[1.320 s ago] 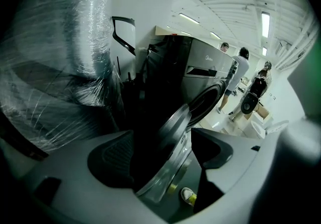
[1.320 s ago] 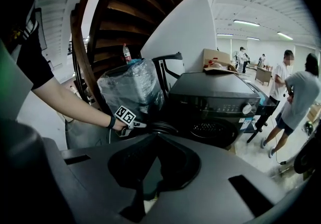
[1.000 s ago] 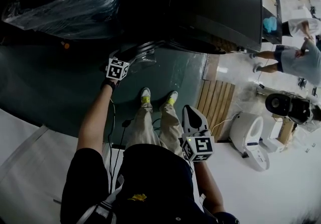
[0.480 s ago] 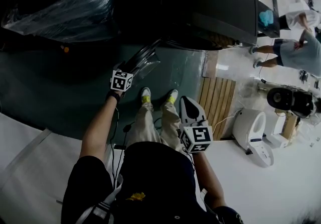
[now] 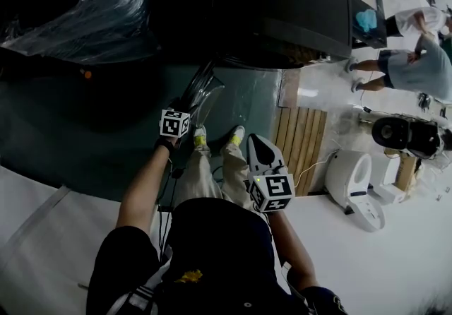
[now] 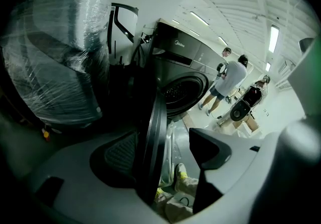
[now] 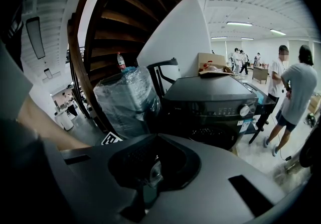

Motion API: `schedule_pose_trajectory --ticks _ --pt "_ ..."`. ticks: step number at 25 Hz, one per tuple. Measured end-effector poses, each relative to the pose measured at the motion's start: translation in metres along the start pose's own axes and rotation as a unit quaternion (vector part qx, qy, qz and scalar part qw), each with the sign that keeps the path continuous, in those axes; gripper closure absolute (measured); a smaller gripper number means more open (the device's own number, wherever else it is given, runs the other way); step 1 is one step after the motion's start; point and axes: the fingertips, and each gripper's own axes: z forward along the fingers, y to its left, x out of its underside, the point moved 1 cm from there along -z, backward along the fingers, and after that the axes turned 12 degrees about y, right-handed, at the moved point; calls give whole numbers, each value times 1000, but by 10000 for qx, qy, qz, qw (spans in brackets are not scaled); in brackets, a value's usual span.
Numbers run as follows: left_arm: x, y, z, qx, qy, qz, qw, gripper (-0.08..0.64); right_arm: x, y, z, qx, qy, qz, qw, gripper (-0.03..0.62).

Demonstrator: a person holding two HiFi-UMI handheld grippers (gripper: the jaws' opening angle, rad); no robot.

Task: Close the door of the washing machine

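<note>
The round, glass-centred dark door (image 5: 201, 87) of the dark grey front-loading washing machine (image 5: 296, 3) stands swung open, edge-on over the dark green floor (image 5: 70, 123). The left gripper (image 6: 168, 150) straddles the door's rim. Its jaws are wide apart and have just been closing slightly, and the right pad is clear of the rim. The right gripper (image 5: 258, 145) hangs near the person's legs, jaws together and empty.

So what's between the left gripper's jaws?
The washer door, in the left gripper view. The left gripper hasn't clamped it; its jaws have just been closing.
</note>
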Motion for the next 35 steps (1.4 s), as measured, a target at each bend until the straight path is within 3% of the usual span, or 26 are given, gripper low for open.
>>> schedule_pose_trajectory --ticks 12,19,35 --pt "7 -52 13 171 162 -154 9996 216 6 -25 8 -68 206 152 9996 566" --pt "5 -69 20 150 196 -343 9991 216 -3 -35 19 -145 222 166 9995 566" --pt "1 -110 32 243 226 -608 9976 216 17 -75 19 -107 521 528 9972 566"
